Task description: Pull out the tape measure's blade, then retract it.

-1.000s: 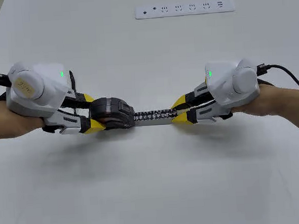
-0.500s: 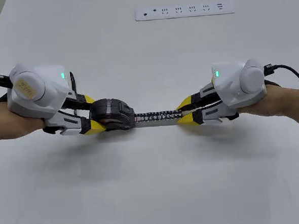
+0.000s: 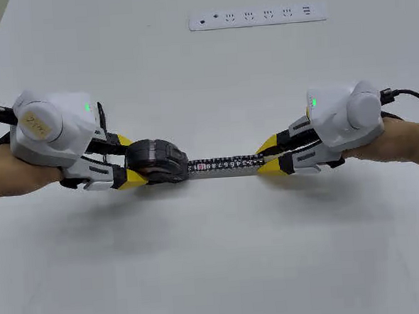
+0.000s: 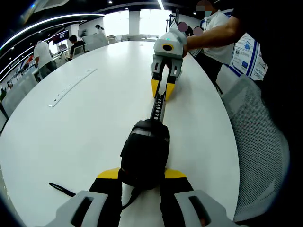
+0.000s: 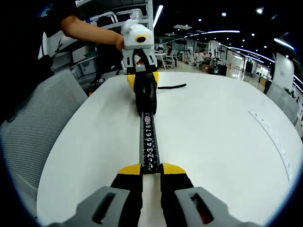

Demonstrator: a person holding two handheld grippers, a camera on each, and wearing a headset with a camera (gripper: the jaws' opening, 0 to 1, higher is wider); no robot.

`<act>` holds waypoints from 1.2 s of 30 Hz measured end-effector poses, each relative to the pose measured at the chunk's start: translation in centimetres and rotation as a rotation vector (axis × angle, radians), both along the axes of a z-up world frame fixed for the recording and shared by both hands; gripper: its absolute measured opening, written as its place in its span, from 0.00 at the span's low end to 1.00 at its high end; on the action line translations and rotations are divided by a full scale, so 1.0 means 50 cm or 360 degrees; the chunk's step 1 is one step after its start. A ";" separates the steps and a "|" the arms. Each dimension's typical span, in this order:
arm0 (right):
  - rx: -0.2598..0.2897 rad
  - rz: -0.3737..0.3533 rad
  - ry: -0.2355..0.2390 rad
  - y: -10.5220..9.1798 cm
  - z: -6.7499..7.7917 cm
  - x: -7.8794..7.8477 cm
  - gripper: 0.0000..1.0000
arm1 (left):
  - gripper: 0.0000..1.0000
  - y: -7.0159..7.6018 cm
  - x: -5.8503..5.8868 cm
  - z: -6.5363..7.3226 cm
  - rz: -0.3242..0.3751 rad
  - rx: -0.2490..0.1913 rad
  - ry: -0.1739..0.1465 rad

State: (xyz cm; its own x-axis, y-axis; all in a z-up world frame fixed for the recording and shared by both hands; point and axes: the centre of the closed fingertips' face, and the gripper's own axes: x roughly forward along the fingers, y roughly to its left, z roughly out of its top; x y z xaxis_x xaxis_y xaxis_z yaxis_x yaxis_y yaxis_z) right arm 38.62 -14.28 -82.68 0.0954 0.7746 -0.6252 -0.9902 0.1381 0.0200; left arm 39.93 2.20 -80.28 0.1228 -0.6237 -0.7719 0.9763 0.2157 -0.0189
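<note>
L gripper [image 3: 129,160]: jaws clamped on the case [image 3: 156,160] from both sides, slot end facing your other hand. You hold it as the anchor, so the pull has sth to work against.
R gripper [image 3: 269,157]: jaws narrow, pinched on the blade [image 5: 149,139] at its free end. The hook is hidden btw the yellow tips, so can't tell how it sits.
Tape measure [image 4: 144,151]: near mid-table [image 3: 215,256], btw your two hands. Case at left, blade run out to the right, straight, numbers up. Touching the top or just above it, can't tell.
Why in line: the grippers face each other along the blade, so force goes straight out of the slot w/o kink or twist.
Stage: my read is pull-out phase, a short length out; retract not yet done.
Next: prob. draw R hand out more, then feed the blade back by hand rather than just letting go.
Risk: thin steel in a narrow pinch may slip & snap back. The case may turn in L jaws if you pull off-axis.
Strap [image 5: 170,86]: black, loose on the table behind the case, clear of the jaws.
Power strip [image 3: 258,15]: far edge, well apart.
</note>
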 end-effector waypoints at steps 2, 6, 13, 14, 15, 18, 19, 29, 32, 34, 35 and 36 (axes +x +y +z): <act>-0.0004 0.0000 0.0001 -0.005 0.000 0.000 0.12 | 0.28 0.000 0.001 0.000 0.0001 -0.0001 0.0001; -0.0012 -0.0002 0.0003 -0.013 0.000 0.000 0.12 | 0.28 0.001 0.000 0.000 0.0004 -0.0004 0.0003; -0.0024 -0.0008 0.0014 -0.030 0.000 -0.002 0.12 | 0.28 0.002 0.001 0.000 0.0004 -0.0005 0.0003; -0.0025 -0.0009 0.0014 -0.032 0.000 -0.001 0.12 | 0.28 0.002 0.002 0.000 0.0005 -0.0005 0.0003; -0.0027 -0.0011 0.0017 -0.036 0.000 -0.002 0.12 | 0.28 0.002 0.002 0.000 0.0005 -0.0006 0.0004; -0.0030 -0.0012 0.0020 -0.043 0.000 -0.002 0.12 | 0.28 0.002 0.002 0.000 0.0005 -0.0004 0.0004; -0.0030 -0.0014 0.0022 -0.045 0.001 -0.002 0.12 | 0.28 0.002 0.002 0.000 0.0005 -0.0004 0.0004; -0.0056 -0.0025 0.0021 -0.074 0.001 -0.004 0.12 | 0.28 0.001 0.001 0.001 0.0010 -0.0004 0.0005; -0.0060 -0.0025 0.0019 -0.080 0.002 -0.005 0.12 | 0.28 0.002 0.000 0.001 0.0010 -0.0003 0.0004; -0.0063 -0.0026 0.0017 -0.084 0.002 -0.004 0.12 | 0.28 0.002 0.000 0.001 0.0011 -0.0003 0.0005; -0.0064 -0.0027 0.0017 -0.085 0.002 -0.005 0.12 | 0.28 0.002 0.000 0.001 0.0011 -0.0003 0.0005; -0.0066 -0.0027 0.0018 -0.088 0.002 -0.005 0.12 | 0.28 0.002 0.000 0.001 0.0011 -0.0003 0.0004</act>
